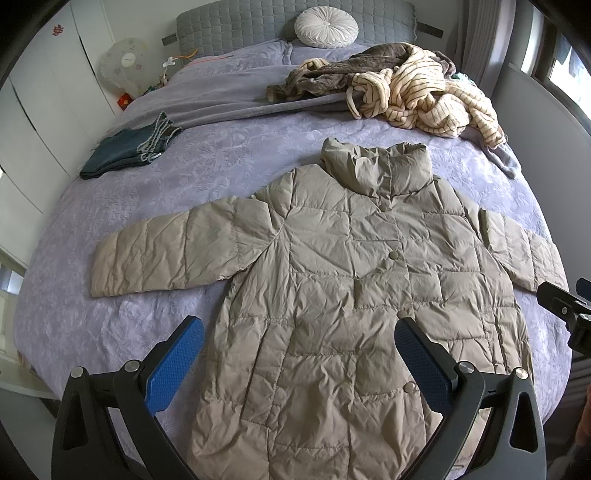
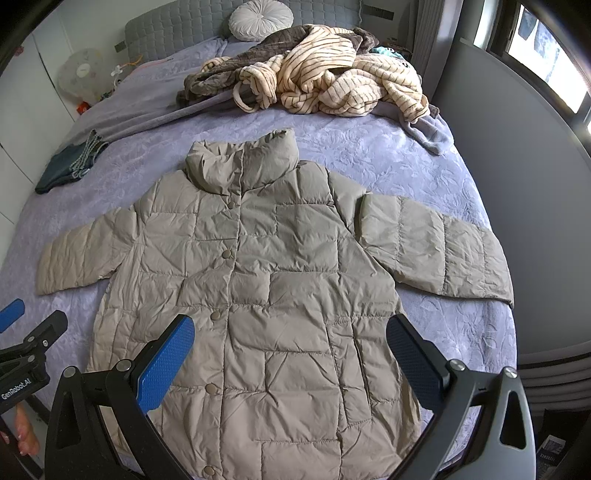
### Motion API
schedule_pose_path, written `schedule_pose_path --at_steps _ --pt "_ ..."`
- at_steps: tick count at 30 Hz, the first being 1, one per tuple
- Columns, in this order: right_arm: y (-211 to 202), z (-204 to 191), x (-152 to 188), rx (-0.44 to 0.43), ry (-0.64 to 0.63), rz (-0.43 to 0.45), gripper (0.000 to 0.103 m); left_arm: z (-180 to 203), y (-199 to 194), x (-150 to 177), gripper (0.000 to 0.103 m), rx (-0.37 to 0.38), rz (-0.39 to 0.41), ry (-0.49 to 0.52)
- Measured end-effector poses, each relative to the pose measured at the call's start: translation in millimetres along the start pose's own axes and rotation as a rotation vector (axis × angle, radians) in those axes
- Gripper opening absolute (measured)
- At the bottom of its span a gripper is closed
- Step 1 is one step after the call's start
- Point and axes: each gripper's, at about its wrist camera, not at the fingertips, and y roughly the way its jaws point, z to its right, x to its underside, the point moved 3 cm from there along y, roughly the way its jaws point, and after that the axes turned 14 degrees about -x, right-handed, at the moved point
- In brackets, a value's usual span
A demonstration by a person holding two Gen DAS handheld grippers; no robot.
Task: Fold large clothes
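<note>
A beige quilted puffer coat lies flat, front up and buttoned, on the lilac bedspread, both sleeves spread out sideways and collar pointing to the headboard. It also shows in the right wrist view. My left gripper is open and empty, held above the coat's lower half. My right gripper is open and empty too, above the lower half nearer the right side. Each gripper's black frame shows at the edge of the other's view.
A heap of striped cream and brown-grey clothes lies at the far right of the bed. Folded dark jeans sit at the far left. A round white cushion leans on the grey headboard. A wall and window stand right of the bed.
</note>
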Motion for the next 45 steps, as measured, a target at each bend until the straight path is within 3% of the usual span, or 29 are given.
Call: schedule_pose_path --at_steps 45 --pt "0.3 -2.3 0.6 0.001 -0.001 0.003 0.103 1.5 0.1 0.8 0.103 -0.004 0.001 0.002"
